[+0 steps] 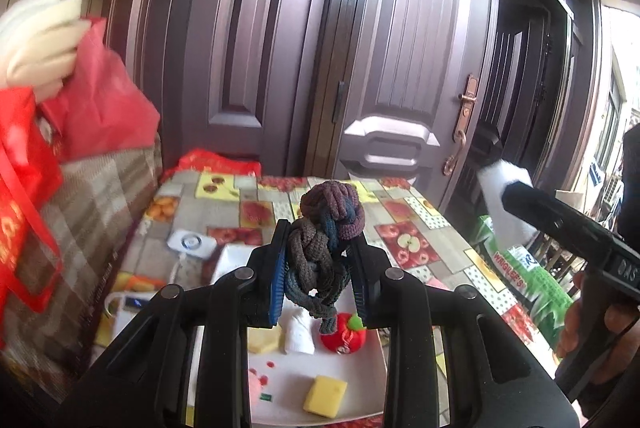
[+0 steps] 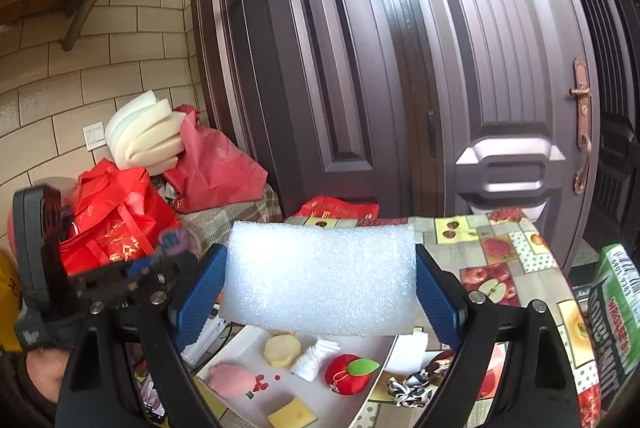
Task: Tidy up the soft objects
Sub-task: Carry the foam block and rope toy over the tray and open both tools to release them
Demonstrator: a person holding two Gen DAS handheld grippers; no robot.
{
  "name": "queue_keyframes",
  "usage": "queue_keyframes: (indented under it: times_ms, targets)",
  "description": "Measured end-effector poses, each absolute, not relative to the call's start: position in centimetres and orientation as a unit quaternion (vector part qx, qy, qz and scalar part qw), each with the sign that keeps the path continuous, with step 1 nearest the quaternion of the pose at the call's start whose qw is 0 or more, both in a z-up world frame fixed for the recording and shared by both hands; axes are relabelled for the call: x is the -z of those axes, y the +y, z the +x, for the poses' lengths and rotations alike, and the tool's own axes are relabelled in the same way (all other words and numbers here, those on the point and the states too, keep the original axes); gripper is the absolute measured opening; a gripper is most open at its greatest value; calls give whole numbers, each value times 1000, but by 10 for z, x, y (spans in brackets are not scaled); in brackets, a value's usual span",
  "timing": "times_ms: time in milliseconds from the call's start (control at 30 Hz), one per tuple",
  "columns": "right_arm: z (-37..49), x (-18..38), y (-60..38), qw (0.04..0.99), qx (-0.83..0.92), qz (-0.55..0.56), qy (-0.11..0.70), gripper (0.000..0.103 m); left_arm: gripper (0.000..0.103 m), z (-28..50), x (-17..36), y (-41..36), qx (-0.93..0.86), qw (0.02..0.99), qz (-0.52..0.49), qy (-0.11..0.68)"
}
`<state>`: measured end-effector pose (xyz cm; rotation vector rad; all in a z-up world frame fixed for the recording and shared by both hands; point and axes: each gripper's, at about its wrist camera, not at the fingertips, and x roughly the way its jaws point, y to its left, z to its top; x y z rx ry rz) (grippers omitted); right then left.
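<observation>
Knotted rope point(image 1: 324, 244) and foam block point(image 2: 320, 278) held above cluttered tray point(image 2: 360, 384).

I'm seeing a knotted brown-and-teal rope ball point(image 1: 324, 244) hanging upright above the table; a white foam block point(image 2: 320, 278) is sitting level.

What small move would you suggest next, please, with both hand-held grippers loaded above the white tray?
Probably lower the left hand-held gripper and set the knotted rope toy on bare white tray beyond the yellow sponge; the right hand-held gripper also holds a foam block.
</observation>
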<state>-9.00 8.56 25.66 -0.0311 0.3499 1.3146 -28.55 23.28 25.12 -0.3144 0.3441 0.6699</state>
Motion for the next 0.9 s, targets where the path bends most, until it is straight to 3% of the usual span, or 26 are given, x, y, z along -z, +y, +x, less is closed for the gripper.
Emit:
queue_keyframes:
  times_ms: [567, 900]
  targets:
    - [-68, -199, 169, 759, -599, -68, 246, 89, 27, -271, -184, 282, -353, 885, -205, 225]
    - [-39, -136, 230, 726, -589, -80, 346, 90, 27, -257, -133, 305, -356, 860, -247, 270]
